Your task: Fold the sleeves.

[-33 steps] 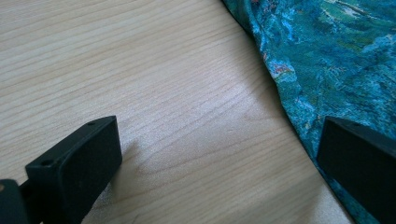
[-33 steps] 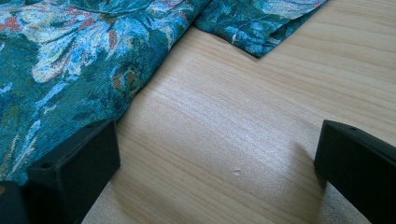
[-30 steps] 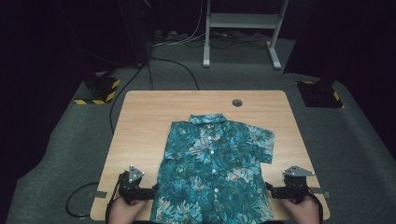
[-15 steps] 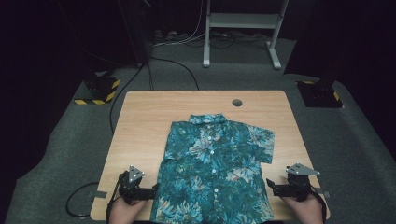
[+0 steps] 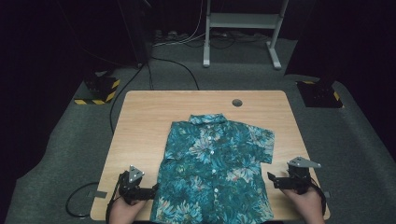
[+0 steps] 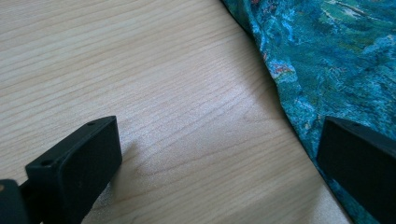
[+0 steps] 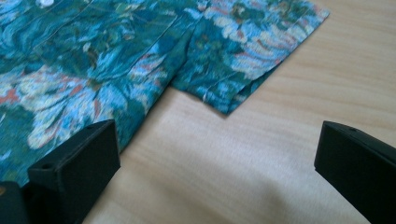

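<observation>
The floral shirt (image 5: pixel 215 172) lies flat, buttoned and face up, from the middle of the surface (image 5: pixel 140 121) toward 6 o'clock, with no fold made yet. The left gripper (image 5: pixel 152 192) sits at its 9 o'clock hem edge, fingers spread wide and empty. The right gripper (image 5: pixel 272 179) waits at 3 o'clock below the sleeve (image 7: pixel 252 56), likewise open. All the folding seems left to do.

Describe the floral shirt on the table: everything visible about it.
The shirt is short-sleeved, teal with a pale floral print, of thin woven-looking cloth. It lies flat, front up and buttoned with white buttons, collar toward the far edge, hem at the near edge of the wooden table. Both sleeves lie spread. Neither open tool grips it.
</observation>
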A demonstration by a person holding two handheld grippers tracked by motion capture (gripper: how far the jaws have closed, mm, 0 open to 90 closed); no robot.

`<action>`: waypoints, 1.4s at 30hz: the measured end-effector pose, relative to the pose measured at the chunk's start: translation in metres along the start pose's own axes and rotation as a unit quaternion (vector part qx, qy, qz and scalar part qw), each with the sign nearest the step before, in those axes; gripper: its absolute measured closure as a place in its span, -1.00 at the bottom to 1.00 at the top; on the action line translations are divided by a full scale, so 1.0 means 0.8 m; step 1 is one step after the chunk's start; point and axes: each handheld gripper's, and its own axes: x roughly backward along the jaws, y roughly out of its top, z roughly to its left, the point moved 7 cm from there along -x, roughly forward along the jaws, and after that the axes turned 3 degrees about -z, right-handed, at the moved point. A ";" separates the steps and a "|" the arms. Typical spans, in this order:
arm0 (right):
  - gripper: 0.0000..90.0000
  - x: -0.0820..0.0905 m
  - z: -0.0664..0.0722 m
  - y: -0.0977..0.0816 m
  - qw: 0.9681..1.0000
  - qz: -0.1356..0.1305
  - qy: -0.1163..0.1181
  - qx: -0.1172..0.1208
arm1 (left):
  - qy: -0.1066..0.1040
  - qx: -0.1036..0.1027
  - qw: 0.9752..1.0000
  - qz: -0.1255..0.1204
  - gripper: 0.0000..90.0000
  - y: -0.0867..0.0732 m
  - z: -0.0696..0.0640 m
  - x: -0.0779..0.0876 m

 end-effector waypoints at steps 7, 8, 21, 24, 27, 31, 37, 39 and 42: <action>-1.00 -0.011 -0.007 0.011 1.000 -0.001 -0.010 -0.003 | 0.000 0.000 1.000 0.000 -0.99 0.000 0.000 0.000; -1.00 -0.012 -0.008 0.012 1.000 -0.003 -0.010 -0.006 | 0.000 0.000 1.000 0.000 -0.99 0.000 0.000 0.000; -0.99 -0.029 -0.032 0.029 1.000 -0.009 -0.023 -0.010 | 0.000 0.000 1.000 0.000 -0.99 0.000 0.000 0.000; -0.98 -0.033 -0.038 0.033 1.000 -0.009 -0.026 -0.016 | 0.000 0.000 1.000 0.000 -0.99 0.000 0.000 0.000; -0.98 -0.036 -0.044 0.038 0.999 -0.013 -0.027 -0.017 | 0.000 0.000 1.000 0.000 -0.99 0.000 0.000 0.000; -0.98 -0.041 -0.053 0.044 0.999 -0.019 -0.032 -0.020 | 0.000 0.000 1.000 0.000 -0.99 0.000 0.000 0.000; -0.97 -0.050 -0.060 0.050 0.999 -0.019 -0.038 -0.017 | 0.000 0.000 1.000 0.000 -0.99 0.000 0.000 0.000; -0.96 -0.054 -0.061 0.053 0.999 -0.021 -0.039 -0.015 | 0.000 0.000 1.000 0.000 -0.99 0.000 0.000 0.000; -0.94 -0.061 -0.063 0.055 0.999 -0.019 -0.043 -0.014 | 0.000 0.000 1.000 0.000 -0.99 0.000 0.000 0.000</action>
